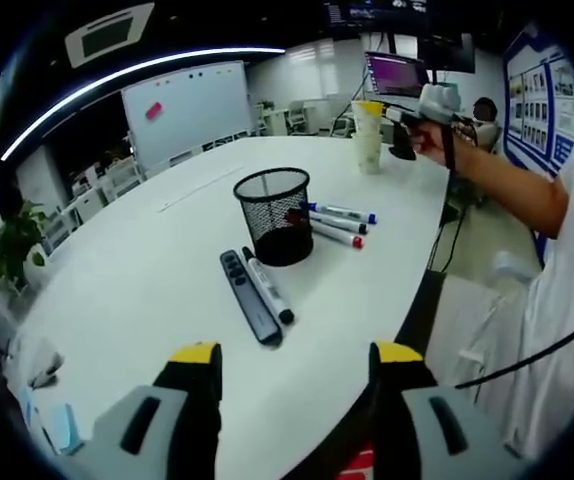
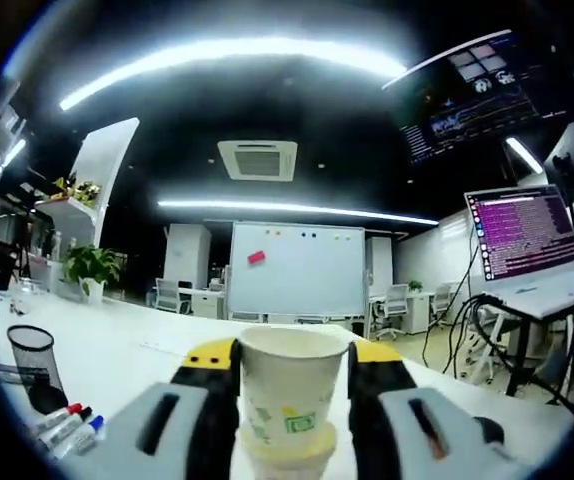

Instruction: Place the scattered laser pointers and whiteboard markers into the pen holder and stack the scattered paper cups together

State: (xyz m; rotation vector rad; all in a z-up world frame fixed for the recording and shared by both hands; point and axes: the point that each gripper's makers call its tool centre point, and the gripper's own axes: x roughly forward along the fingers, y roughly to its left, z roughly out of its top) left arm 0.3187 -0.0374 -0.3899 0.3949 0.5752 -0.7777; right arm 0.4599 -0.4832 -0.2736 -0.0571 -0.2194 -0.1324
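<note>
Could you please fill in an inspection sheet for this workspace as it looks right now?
Surface: large white oval table.
Job's things: black mesh pen holder upright; three whiteboard markers lying beside it; black laser pointer and another marker lying nearer; stacked white paper cups.
Clutter: nothing seen.
Grippers: left gripper open, above the table edge; right gripper shut on the top paper cup.
Cables: dark cables hanging beneath the laptop.
Surroundings: whiteboard, potted plant, office chairs.
</note>
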